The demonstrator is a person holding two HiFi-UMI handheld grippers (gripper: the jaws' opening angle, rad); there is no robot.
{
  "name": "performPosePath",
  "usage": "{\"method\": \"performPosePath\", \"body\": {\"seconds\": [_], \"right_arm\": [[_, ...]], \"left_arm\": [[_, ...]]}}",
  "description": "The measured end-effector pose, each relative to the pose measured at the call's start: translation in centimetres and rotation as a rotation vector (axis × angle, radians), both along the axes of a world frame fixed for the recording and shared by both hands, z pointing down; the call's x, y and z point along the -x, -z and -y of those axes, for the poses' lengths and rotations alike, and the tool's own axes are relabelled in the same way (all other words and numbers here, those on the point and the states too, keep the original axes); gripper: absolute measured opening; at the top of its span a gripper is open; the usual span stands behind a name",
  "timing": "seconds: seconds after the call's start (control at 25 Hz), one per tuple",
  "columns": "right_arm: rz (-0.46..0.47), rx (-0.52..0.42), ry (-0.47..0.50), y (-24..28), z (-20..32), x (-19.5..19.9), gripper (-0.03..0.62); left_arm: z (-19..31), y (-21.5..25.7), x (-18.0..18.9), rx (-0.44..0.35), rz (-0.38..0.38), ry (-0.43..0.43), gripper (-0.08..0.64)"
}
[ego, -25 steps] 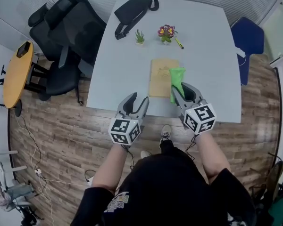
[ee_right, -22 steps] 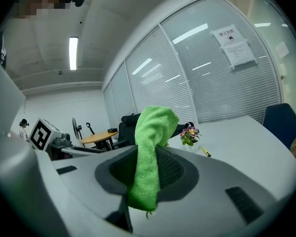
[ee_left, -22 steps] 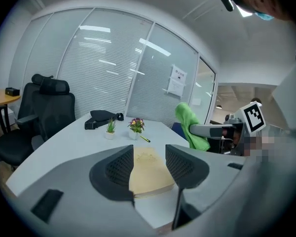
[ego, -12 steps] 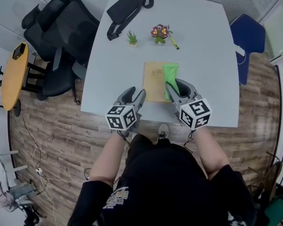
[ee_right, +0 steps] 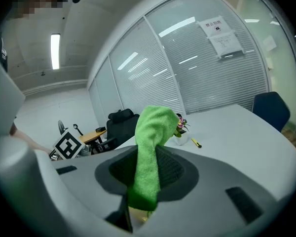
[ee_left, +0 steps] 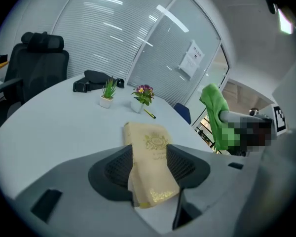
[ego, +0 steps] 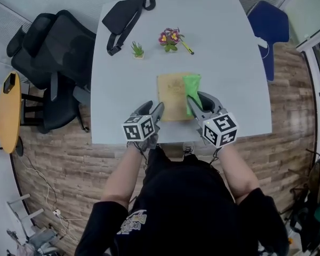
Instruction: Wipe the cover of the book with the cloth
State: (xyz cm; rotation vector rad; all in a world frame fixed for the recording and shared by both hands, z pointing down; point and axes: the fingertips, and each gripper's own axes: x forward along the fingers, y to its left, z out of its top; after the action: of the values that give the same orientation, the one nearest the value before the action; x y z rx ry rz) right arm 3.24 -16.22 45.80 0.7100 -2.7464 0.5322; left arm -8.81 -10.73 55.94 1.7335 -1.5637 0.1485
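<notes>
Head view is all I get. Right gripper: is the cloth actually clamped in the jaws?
Observer: Yes. In the right gripper view the green cloth is pinched between the right gripper jaws, and its free end stands up above them.
Operator: Left gripper on the book?
Observer: No clamp. The left gripper jaws stand apart and have just been opening. The near end of the book shows in the gap between them, and the pads don't look pressed on it.

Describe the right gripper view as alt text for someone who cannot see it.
A bright green fluffy cloth is clamped between the grey jaws of the right tool, seen close up. Beyond are a pale grey table, a small potted flower, a yellow pen and a black office chair.
</notes>
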Motion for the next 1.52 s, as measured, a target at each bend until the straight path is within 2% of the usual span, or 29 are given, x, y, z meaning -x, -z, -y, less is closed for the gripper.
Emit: {"method": "performPosePath", "body": {"seconds": [0.32, 0.8, 1.24, 1.4, 1.52], "right_arm": [[-0.071, 0.049, -0.116, -2.5, -0.3, 2.0, 0.101], [-0.176, 0.112, -0.251, -6.4, -2.9, 4.8, 0.101], [-0.311, 0.174, -0.285, -11.4, -5.8, 7.0, 0.101], [-0.376, 0.176, -0.278, -12.9, -6.5, 7.1, 0.101], [-0.422, 0.167, -0.256, -13.7, -6.9, 7.3, 0.101]], "left_arm": [[2.1, -3.2, 1.4, 0.068, -0.106, -0.131, 0.213], [4.1, -6.0, 1.2, 0.127, -0.210, -0.311, 0.216], [4.9, -7.2, 0.3, 0.152, -0.250, -0.438, 0.218], [4.6, -7.8, 0.1, 0.183, -0.247, -0.453, 0.218], [4.7, -8.1, 0.1, 0.188, -0.280, -0.440, 0.232]]}}
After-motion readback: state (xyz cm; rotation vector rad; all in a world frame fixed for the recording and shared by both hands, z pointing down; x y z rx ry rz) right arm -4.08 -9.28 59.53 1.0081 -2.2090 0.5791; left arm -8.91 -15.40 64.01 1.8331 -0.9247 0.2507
